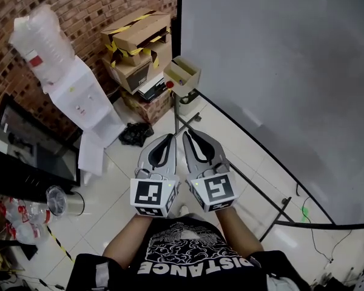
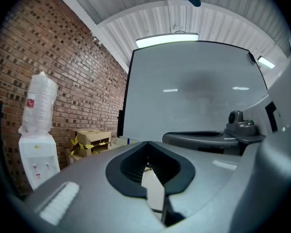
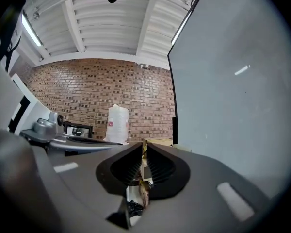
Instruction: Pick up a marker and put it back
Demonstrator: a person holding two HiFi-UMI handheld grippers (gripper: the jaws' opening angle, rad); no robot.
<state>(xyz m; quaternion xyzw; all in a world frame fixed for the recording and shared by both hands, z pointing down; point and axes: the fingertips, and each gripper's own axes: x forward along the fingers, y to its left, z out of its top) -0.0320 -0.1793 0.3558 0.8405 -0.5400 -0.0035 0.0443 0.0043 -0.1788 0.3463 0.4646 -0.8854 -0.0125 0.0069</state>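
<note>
Left gripper (image 1: 170, 137) and right gripper (image 1: 187, 132) fingers together, empty, above tiled floor (image 1: 118, 190); whiteboard (image 1: 279, 71), brick wall (image 1: 79, 5), cardboard boxes (image 1: 136, 41) ahead.

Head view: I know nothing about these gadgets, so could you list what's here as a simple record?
Left gripper: jaws shut, empty
Right gripper: jaws shut, empty
Placement: side by side above the tiled floor
Ahead: whiteboard
To the left: water dispenser, cardboard boxes, brick wall
Marker: none that I can make out

Red-brown brick wall (image 1: 79, 5), grey board (image 1: 279, 71), white floor tiles (image 1: 115, 193)
</note>
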